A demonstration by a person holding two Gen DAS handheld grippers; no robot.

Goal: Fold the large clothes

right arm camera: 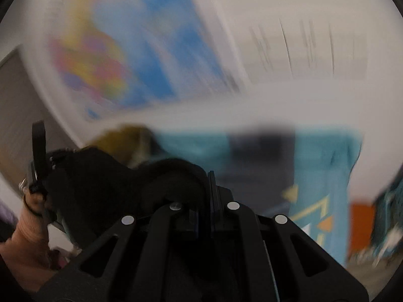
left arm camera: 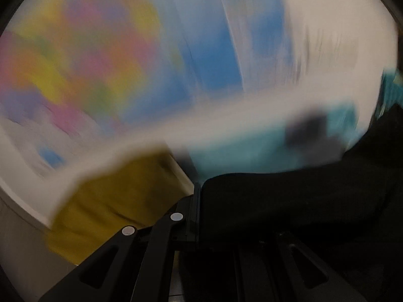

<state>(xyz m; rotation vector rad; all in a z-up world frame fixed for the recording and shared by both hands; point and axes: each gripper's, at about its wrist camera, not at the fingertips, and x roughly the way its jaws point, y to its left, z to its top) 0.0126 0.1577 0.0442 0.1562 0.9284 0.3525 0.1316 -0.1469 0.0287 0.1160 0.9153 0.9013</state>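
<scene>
I see both grippers, left gripper (left arm camera: 197,201) and right gripper (right arm camera: 211,191), pinched on the black garment (left arm camera: 289,201), with a bare hand (right arm camera: 27,229) lower left, though blur hides much.

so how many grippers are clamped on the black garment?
2. The left gripper pinches the black garment at its edge; the right gripper is shut on another bunch of it. Heavy blur; the rest of the cloth is hidden.

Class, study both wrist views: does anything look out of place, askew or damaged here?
Nothing stands out. The black fabric garment is pinched by the shut left gripper and right gripper; the background is motion-blurred.
</scene>
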